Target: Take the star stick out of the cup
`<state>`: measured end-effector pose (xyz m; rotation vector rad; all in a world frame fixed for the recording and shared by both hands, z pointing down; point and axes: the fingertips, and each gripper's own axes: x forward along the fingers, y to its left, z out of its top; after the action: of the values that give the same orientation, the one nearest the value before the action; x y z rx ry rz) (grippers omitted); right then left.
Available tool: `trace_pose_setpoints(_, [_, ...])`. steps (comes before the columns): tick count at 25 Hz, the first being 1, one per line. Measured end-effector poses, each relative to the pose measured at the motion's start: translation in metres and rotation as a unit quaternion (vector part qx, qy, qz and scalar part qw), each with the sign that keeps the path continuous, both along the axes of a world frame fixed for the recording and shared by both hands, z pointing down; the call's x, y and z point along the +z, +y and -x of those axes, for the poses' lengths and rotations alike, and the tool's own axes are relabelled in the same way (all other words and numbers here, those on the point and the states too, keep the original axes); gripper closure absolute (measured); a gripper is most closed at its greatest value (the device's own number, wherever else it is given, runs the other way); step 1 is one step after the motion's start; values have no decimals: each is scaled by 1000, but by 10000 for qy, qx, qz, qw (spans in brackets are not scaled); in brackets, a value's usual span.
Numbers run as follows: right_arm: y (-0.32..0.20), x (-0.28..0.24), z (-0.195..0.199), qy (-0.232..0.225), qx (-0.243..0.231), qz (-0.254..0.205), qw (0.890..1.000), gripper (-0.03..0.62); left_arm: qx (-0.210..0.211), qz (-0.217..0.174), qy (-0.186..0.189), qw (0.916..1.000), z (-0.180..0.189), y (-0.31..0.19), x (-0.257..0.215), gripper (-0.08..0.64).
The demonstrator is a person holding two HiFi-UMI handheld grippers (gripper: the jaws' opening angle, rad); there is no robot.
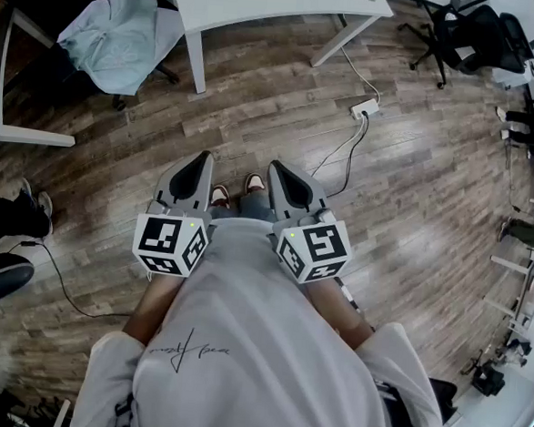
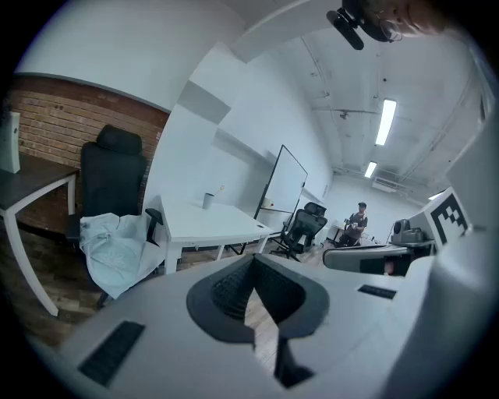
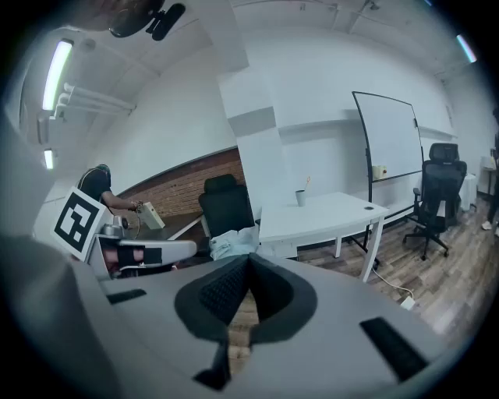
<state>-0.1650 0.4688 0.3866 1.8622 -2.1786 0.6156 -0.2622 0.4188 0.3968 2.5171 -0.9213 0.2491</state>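
Head view: I stand on the wood floor (image 1: 414, 200) with both tongs held in front of my body; the white table (image 1: 263, 2) is well ahead of me.
Left gripper (image 2: 251, 265): jaws pressed together at the tips, nothing between them.
Right gripper (image 3: 248, 261): the same, tips closed on nothing.
Cup (image 3: 300, 198): upright on the table top near its far edge, well apart from both tongs.
Star stick (image 3: 307, 181): a thin stem rising from the cup; too small here to make out the star.
Step in hand: as I judge it, the approach, with nothing of the task done yet.
How to do it well: walk up to the table's open side, clear of the chair draped in pale cloth (image 1: 125, 25). Part one pair of jaws before reaching in and steady the cup with the other. Pinch the stem above the rim and lift straight up so the cup does not tip.
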Motion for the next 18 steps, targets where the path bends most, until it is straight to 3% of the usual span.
trace_pose_setpoints(10, [-7, -9, -27, 181, -116, 40, 9998, 586, -184, -88, 111, 9997, 5, -9, -9, 557])
trace_pose_setpoints(18, [-33, -23, -58, -200, -411, -252, 9986, 584, -246, 7, -5, 9997, -9, -30, -6, 557])
